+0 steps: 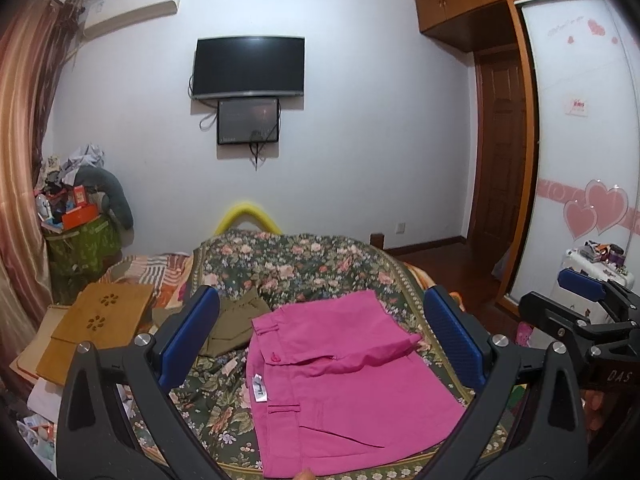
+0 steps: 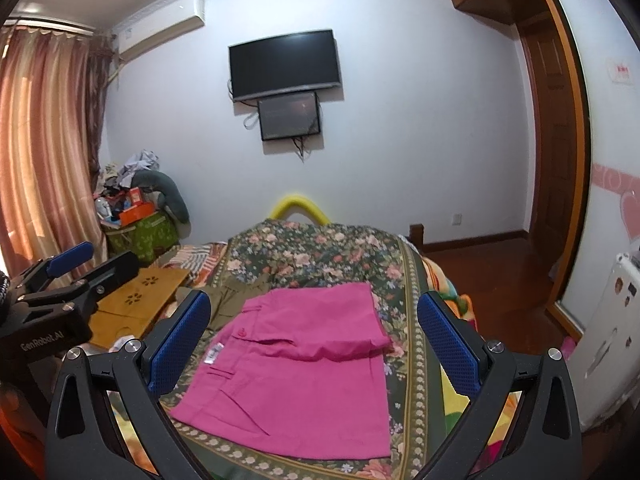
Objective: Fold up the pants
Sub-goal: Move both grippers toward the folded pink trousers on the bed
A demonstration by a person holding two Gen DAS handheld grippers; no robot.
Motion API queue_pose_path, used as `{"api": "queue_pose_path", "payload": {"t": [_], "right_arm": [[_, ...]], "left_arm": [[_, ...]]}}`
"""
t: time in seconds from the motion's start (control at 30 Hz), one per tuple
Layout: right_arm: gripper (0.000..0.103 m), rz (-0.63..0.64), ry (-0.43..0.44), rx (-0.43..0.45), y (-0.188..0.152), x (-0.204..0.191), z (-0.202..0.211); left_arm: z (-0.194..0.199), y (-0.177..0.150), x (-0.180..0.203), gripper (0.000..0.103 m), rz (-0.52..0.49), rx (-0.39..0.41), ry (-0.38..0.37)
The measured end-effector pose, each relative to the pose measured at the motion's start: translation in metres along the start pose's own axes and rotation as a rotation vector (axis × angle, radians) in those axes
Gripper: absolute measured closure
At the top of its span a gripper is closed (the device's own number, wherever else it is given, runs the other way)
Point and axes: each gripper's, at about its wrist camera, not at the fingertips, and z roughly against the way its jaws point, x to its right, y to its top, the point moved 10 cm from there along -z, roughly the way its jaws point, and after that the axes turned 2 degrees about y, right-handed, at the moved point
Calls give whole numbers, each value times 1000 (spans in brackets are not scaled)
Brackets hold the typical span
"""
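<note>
The pink pants lie folded on the floral bedspread, waistband to the left, with a white label and a button showing. They also show in the right wrist view, the far half folded over the near half. My left gripper is open and empty, held above the pants. My right gripper is open and empty, also above them. Each gripper shows at the edge of the other's view.
Olive-green clothing lies just beyond the pink pants. A wooden lap tray sits at the bed's left. A cluttered basket stands by the curtain. A white cabinet and a wardrobe stand to the right.
</note>
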Motion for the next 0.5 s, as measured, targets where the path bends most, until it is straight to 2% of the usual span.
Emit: {"api": "queue_pose_path", "payload": {"t": [0.3,0.5], "right_arm": [[1,-100,-79,-200,-49,60,-54],[1,-50,-131,-308,-79,87,-89]], "left_arm": [[-85,-48,-25,0,-8,-189,59],[-144,-88,-43,0,-86,-291,97]]}}
